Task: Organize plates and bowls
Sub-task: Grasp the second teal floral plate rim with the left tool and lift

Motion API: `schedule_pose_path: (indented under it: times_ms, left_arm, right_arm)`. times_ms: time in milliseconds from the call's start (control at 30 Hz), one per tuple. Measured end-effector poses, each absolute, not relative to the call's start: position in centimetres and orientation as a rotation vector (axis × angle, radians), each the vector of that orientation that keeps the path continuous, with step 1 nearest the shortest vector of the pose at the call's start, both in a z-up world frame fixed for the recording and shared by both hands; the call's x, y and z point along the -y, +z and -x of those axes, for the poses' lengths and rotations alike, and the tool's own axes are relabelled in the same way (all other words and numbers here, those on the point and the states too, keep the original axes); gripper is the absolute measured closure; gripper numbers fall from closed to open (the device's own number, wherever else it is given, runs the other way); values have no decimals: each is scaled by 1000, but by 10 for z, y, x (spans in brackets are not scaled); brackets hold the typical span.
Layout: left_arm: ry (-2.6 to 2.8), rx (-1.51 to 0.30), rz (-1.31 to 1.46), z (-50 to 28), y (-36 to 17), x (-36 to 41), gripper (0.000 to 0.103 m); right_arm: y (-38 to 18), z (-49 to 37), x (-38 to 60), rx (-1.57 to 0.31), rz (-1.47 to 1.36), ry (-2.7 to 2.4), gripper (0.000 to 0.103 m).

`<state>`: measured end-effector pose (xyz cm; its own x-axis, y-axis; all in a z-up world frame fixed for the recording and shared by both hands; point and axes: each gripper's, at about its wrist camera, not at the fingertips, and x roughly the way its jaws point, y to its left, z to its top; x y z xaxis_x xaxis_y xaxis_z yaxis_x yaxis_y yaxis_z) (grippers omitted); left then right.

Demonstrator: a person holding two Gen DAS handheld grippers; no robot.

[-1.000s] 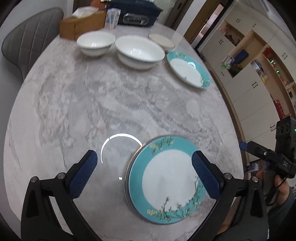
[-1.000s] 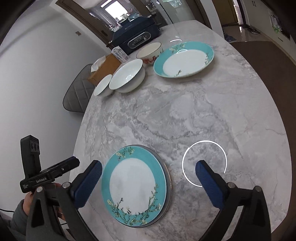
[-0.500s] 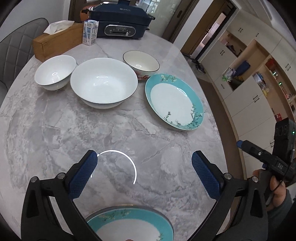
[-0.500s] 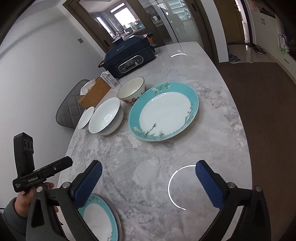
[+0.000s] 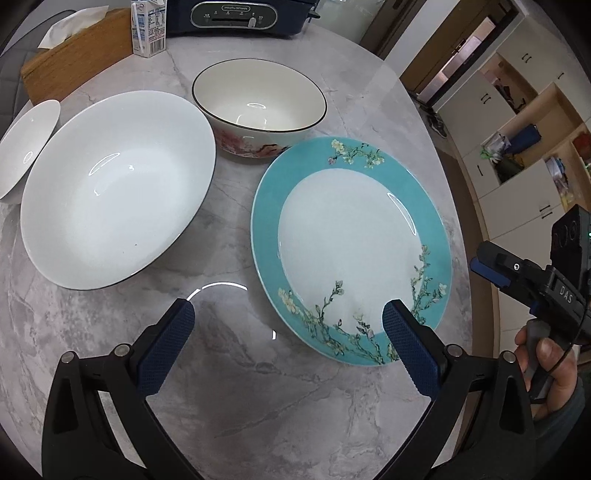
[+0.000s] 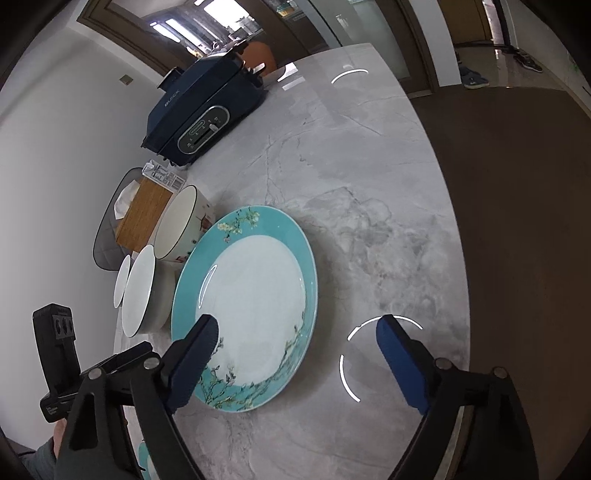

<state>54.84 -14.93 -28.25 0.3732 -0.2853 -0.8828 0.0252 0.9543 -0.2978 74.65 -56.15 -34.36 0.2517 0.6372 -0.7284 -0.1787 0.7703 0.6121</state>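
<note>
Plate [image 5: 351, 251], teal rim, blossom sprigs: grey marble desk [image 5: 258, 406], near its right edge. Navy cooker [image 6: 199, 110] at far edge, lettered "BUICK". Left gripper [image 5: 288, 325] released, empty. Right gripper [image 6: 295, 343] closing, pads astride plate's near rim, not pressing.

Read "BUICK" on the lid of the dark blue cooker [image 6: 207, 107]; brand script above its control strip too small to make out. Read "DAS" on the right gripper [image 5: 524, 284]. Print on the small carton [image 5: 147, 27] illegible.
</note>
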Motion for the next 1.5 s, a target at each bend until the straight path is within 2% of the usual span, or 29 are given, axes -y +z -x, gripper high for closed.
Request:
schedule_pose_path:
  times_ms: [200, 300, 400, 433, 467, 633, 733, 833, 967, 1033, 1067, 1133, 1267, 1333, 1500]
  left_arm:
    - [-185, -1207, 279, -568, -302, 153, 1]
    - [-187, -1216, 290, -573, -309, 153, 6]
    - [-194, -1238, 309, -577, -316, 154, 24]
    - [-198, -1245, 313, -578, -318, 155, 34]
    - [-198, -1253, 313, -579, -320, 156, 40]
    - [-189, -1256, 334, -581, -327, 157, 42]
    - [-193, -1251, 349, -584, -327, 156, 53]
    - [-197, -1258, 359, -586, -329, 157, 72]
    - [-192, -1252, 374, -588, -329, 151, 72]
    - [-191, -1257, 381, -588, -330, 149, 77]
    - [-193, -1259, 389, -589, -330, 147, 81]
    - [-182, -1265, 388, -590, -333, 145, 89]
    - [-182, -1271, 398, -592, -337, 148, 90]
    - [-180, -1275, 391, -592, -337, 149, 90]
    - [-177, -1284, 390, -595, -338, 153, 91]
  right_arm:
    - [-356, -769, 545, -1210, -410, 634, 34]
    - [-360, -777, 540, -1210, -396, 659, 36]
    - [-364, -783, 537, -1216, -381, 670, 36]
    - [-366, -785, 537, -1218, -383, 676, 37]
    - [-368, -786, 537, -1219, -386, 677, 37]
    - [-373, -790, 540, -1226, -394, 692, 37]
    - [-375, -792, 539, -1230, -391, 702, 39]
    - [-378, -794, 538, -1241, -388, 705, 49]
    - [-378, -795, 532, -1247, -368, 712, 51]
    - [-379, -796, 530, -1251, -368, 719, 53]
    - [-379, -796, 529, -1252, -365, 721, 56]
    - [-380, -797, 525, -1265, -347, 721, 73]
    - [-380, -796, 522, -1276, -328, 709, 81]
    - [-382, -797, 524, -1281, -332, 692, 91]
    - [-381, -793, 524, -1290, -321, 667, 91]
